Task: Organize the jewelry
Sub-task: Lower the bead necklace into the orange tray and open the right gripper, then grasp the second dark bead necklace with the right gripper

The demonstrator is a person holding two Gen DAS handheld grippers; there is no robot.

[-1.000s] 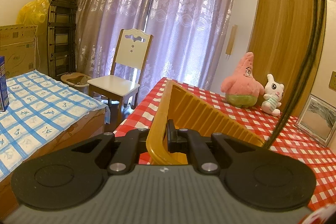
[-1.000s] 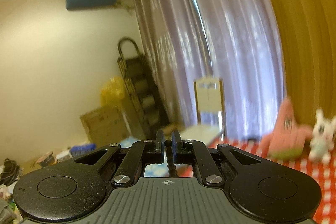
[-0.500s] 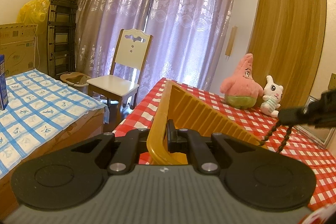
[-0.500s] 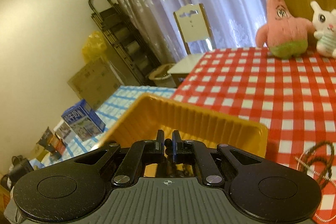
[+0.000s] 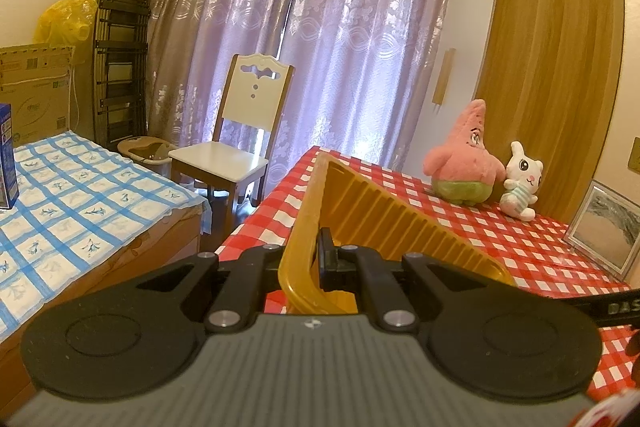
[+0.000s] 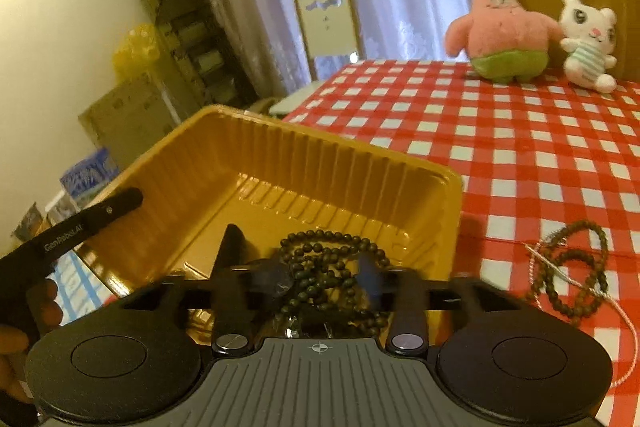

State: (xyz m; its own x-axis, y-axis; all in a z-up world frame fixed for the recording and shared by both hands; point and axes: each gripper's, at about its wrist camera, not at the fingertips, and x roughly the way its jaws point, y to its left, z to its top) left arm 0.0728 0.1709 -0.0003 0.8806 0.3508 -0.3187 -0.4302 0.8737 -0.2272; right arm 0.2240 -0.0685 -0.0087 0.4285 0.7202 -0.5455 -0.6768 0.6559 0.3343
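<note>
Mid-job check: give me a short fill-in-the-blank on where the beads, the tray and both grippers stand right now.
1. The left gripper is shut on the rim of the ____ tray.
2. The dark bead necklace lies inside the tray, between the jaws of the ____ gripper, which have just been opening.
3. A second bead string lies outside the tray on the ____ tablecloth.
4. Beside the pink star plush sits a white ____ plush.

Missing words: yellow; right; red-and-white checked; rabbit
</note>
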